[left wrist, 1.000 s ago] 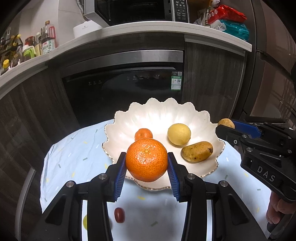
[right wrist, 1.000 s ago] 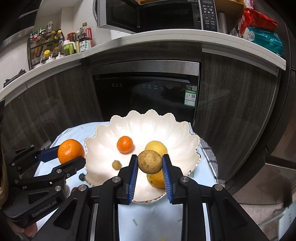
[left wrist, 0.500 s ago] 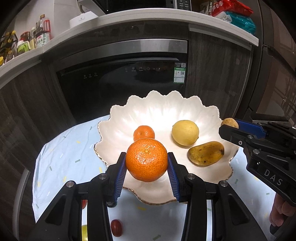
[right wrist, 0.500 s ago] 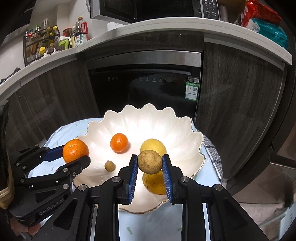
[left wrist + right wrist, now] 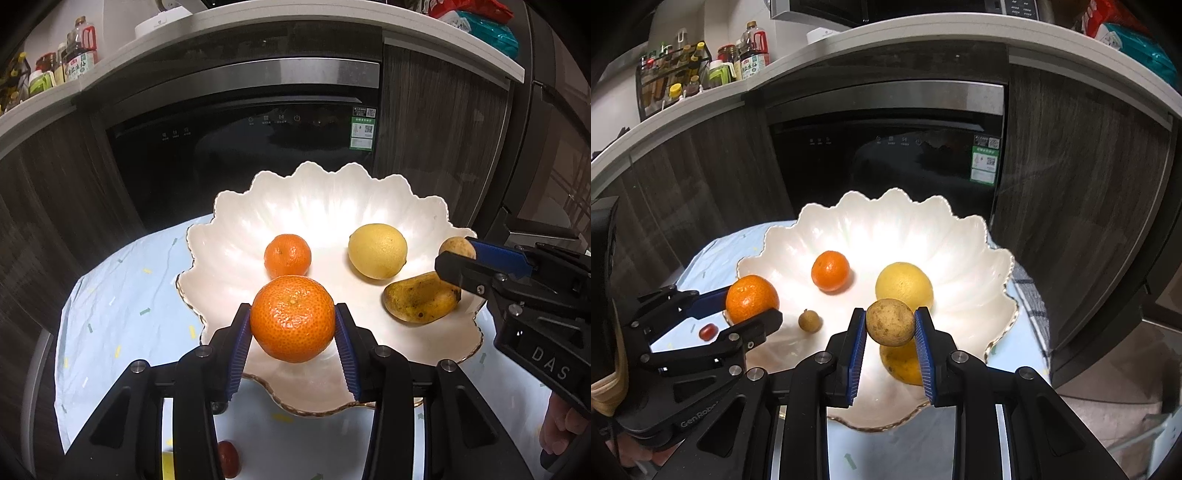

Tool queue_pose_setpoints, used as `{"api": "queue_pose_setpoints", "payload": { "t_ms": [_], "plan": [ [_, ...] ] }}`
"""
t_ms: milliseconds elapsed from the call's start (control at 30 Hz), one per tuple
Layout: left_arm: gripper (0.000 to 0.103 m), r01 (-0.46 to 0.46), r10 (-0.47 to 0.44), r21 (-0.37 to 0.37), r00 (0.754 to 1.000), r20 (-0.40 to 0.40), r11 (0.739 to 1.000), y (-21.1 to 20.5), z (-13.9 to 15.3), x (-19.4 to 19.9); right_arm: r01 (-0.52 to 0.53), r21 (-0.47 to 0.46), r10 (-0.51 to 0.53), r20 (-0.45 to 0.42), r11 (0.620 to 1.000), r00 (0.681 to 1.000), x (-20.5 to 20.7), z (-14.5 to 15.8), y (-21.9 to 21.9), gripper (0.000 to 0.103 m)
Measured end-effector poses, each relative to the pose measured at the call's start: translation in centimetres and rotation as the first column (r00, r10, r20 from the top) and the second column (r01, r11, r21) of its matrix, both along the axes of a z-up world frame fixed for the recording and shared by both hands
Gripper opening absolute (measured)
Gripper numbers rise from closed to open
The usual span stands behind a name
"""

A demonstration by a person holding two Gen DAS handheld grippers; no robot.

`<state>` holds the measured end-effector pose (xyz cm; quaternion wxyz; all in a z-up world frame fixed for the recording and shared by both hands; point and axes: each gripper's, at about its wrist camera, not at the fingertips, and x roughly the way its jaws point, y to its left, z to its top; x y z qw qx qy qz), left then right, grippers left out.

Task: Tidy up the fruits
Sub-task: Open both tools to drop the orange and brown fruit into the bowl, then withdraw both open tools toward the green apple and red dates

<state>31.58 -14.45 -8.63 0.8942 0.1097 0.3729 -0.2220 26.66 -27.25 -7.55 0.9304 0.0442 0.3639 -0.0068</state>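
Note:
My left gripper (image 5: 293,320) is shut on a large orange (image 5: 293,318) and holds it over the near rim of a white scalloped bowl (image 5: 332,192). It also shows in the right wrist view (image 5: 752,301). My right gripper (image 5: 890,324) is shut on a small brown round fruit (image 5: 890,322) above the bowl (image 5: 886,210), seen from the left wrist too (image 5: 457,248). In the bowl lie a small orange (image 5: 288,255), a lemon (image 5: 377,250), a mango (image 5: 421,297) and a tiny brown fruit (image 5: 810,320).
The bowl stands on a pale blue cloth (image 5: 122,295) over a small table. A red date (image 5: 228,453) and a yellow-green fruit (image 5: 168,463) lie on the cloth near me. A dark dishwasher front (image 5: 243,147) and cabinets stand close behind.
Both grippers have moved forward and lower toward the bowl, each still holding its fruit. The bowl looms larger in both views.

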Motion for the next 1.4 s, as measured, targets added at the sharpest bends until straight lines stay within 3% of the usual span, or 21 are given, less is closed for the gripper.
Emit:
{"api": "queue_pose_setpoints", "payload": {
  "t_ms": [133,367,400,600,933,1400],
  "plan": [
    [0.067,-0.017,0.017,0.001,1.0,0.023,1.0,0.3,0.3,-0.4,-0.007,0.003,0.007,0.0,1.0,1.0,-0.2,-0.1,0.2,0.032],
    [0.07,-0.037,0.037,-0.004,0.999,0.024,0.999,0.9,1.0,-0.9,0.036,-0.004,-0.036,0.024,0.999,0.999,-1.0,0.4,0.0,0.069],
    [0.072,-0.04,0.04,-0.004,0.999,0.026,0.999,1.0,1.1,-1.0,0.039,-0.004,-0.039,0.027,0.999,0.999,-1.1,0.5,0.0,0.071],
    [0.084,-0.074,0.074,-0.003,0.996,0.039,0.997,1.8,1.7,-1.8,0.048,-0.01,-0.047,0.036,0.999,0.998,-1.7,1.2,0.1,0.071],
    [0.093,-0.119,0.12,-0.017,0.99,0.067,0.993,3.8,3.5,-3.5,0.044,-0.028,-0.042,0.063,0.999,0.997,-3.4,2.9,1.5,0.071],
    [0.093,-0.152,0.155,-0.039,0.981,0.115,0.988,6.9,5.9,-6.9,0.032,-0.051,-0.026,0.108,0.998,0.994,-6.4,5.3,3.9,0.071]
  ]
}}
